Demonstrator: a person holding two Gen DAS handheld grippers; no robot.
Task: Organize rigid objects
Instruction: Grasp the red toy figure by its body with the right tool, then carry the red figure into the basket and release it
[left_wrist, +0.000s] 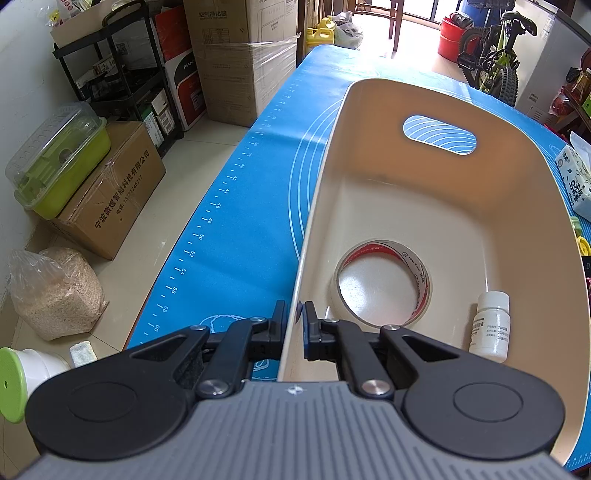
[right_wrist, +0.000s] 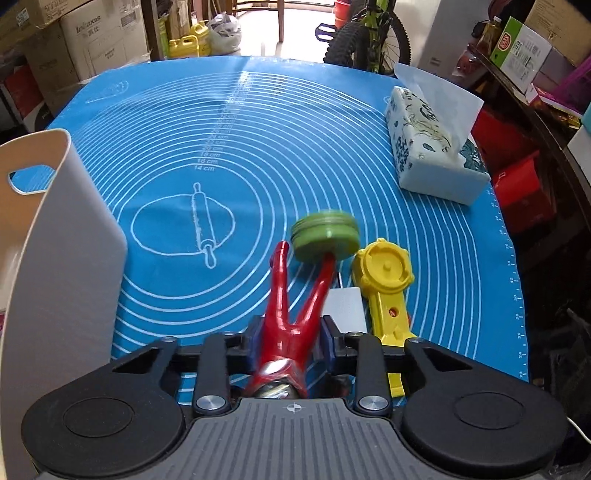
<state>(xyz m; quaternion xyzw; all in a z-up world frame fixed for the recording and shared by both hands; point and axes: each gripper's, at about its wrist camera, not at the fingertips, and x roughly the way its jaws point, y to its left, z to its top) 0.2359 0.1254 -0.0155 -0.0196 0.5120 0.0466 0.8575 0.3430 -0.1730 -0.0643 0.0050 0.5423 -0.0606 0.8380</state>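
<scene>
Your left tongs (left_wrist: 294, 334) are pinched on the near wall of the cream bin (left_wrist: 517, 206), one finger outside and one inside the rim. Inside the bin, a roll of tape (left_wrist: 384, 284) lies flat on the floor at 12 o'clock from those tongs, and a small white bottle (left_wrist: 491, 326) lies at 3 o'clock from the roll, close to the right wall. Your right tongs (right_wrist: 291, 343) are narrowed around a red figurine (right_wrist: 291, 314), which sits between the blue pads with its two legs pointing away from you; whether both pads press on it cannot be told. A green disc (right_wrist: 325, 236) sits at the tip of the figurine's right leg. A yellow plastic tool (right_wrist: 386, 288) lies on the blue mat (right_wrist: 184, 110) at 2 o'clock from the right tongs, beside a small white block (right_wrist: 345, 308). A tissue pack (right_wrist: 428, 147) rests on the desk at 1 o'clock, well apart. The bin stands at 9 o'clock from the right tongs.
</scene>
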